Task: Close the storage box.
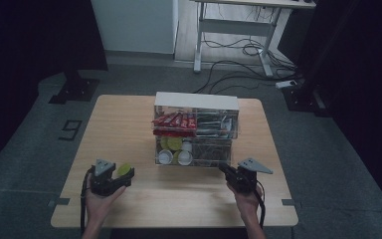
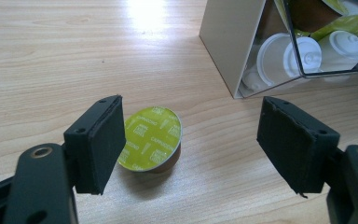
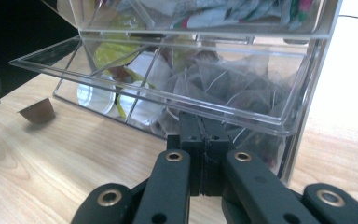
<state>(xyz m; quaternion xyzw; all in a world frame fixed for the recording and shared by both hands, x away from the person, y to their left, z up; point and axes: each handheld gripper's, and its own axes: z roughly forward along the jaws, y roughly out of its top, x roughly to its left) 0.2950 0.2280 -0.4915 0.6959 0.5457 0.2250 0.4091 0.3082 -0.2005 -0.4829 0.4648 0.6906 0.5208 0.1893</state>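
**Green-lidded capsule lies between open left jaws; right jaws pressed together at the organiser's front**

The left gripper (image 2: 191, 140) stands with its jaws wide apart, low over the pale wooden table (image 1: 129, 129). Between them, close by one black pad but not touching it that I can see, lies a small round brown coffee capsule with a lime-green foil lid (image 2: 152, 139), tipped so the lid faces the tool. The other pad is well clear of it.

Beyond that gripper stands the clear plastic two-tier organiser with a beige back (image 1: 196, 130), white and green capsules in its lower tier.

The right gripper (image 3: 204, 140) has its jaws closed flat on each other, nothing between them, its tips right at the organiser's lower front edge. Whether they touch it I cannot tell.
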